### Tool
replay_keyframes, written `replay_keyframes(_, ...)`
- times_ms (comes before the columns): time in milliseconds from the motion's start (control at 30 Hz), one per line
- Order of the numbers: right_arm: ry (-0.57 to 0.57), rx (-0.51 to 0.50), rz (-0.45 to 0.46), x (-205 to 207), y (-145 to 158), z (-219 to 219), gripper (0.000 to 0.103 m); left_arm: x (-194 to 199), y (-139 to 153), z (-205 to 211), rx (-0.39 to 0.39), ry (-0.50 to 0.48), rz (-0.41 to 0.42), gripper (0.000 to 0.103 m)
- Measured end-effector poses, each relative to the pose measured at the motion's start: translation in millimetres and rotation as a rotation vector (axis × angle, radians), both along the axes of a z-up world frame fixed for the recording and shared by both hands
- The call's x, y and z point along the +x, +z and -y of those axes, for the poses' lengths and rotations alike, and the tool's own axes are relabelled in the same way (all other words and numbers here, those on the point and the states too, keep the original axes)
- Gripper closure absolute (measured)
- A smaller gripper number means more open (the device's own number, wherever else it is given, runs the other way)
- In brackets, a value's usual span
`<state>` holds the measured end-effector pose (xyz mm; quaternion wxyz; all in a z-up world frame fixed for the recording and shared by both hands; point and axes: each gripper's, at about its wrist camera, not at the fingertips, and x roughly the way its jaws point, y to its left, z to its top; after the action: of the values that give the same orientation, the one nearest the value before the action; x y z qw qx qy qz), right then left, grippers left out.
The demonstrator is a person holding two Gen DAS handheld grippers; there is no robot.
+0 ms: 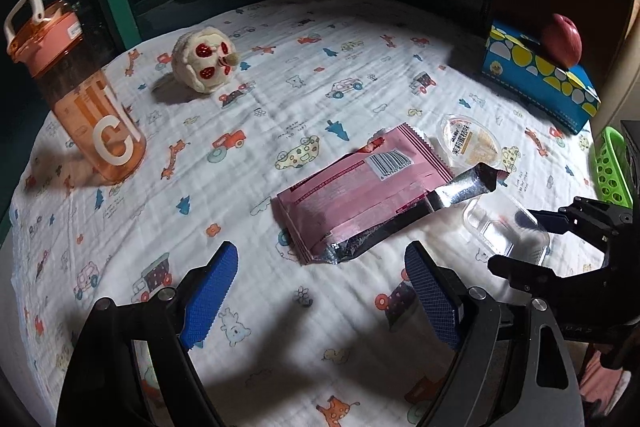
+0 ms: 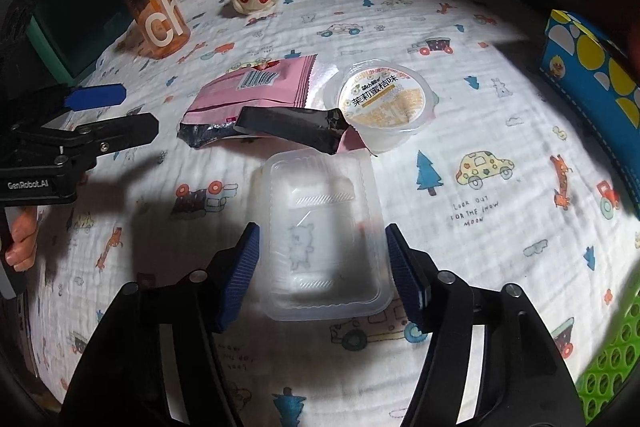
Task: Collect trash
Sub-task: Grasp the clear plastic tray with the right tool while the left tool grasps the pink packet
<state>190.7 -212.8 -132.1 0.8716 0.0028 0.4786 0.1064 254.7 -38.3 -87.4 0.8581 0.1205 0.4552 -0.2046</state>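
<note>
Straddling the clear plastic clamshell tray (image 2: 324,239), the right gripper (image 2: 322,275) has one blue ribbed pad at each long side of it; whether the pads actually press the plastic cannot be told, though the gaps look very slight. The tray lies flat on the white printed cloth (image 2: 480,131) with cartoon cars and trees.

Only the right wrist view shows this straddle. In the left wrist view the same tray (image 1: 505,231) sits at the right, with the black fingertips of the right gripper (image 1: 516,239) on either side of it, seen side-on.

The left gripper (image 1: 320,291) hovers above bare cloth (image 1: 280,347), its blue pads wide apart with nothing between them. Just beyond it lies the crumpled pink foil snack wrapper (image 1: 352,195), barcode up, silver lining showing at its torn end. Touching the wrapper's far right corner is the round sealed jelly cup (image 1: 472,143) with a printed lid; the right wrist view shows this cup (image 2: 382,99) sitting just past the tray.

A hand (image 2: 22,243) gripping the left tool shows only in the right wrist view.

Farther back stand an orange transparent water bottle (image 1: 80,99) with a white handle, and a cream plush toy (image 1: 204,61) with red spots. At the far right a blue patterned tissue box (image 1: 536,75) carries a red apple (image 1: 562,39), visible only from the left wrist. A green perforated plastic basket (image 2: 612,359) edges the cloth.
</note>
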Motion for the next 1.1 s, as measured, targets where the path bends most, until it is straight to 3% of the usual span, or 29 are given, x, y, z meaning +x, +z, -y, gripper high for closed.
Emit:
replay_keyframes(567,-0.049,0.02,0.015,-44,26,34,0.044,32,-30,62,0.149,-0.444,-0.003,0.011)
replay_keyframes(800,-0.069,0.026,0.005,-48,27,40,0.044,51,-43,71,0.163,-0.506,-0.029,0.01)
replay_keyframes(967,-0.085,0.03,-0.008,-51,23,43,0.044,66,-45,69,0.108,-0.498,-0.08,0.01)
replay_keyframes(1100,-0.097,0.032,-0.01,-54,23,47,0.044,68,-45,69,0.111,-0.516,-0.088,0.01)
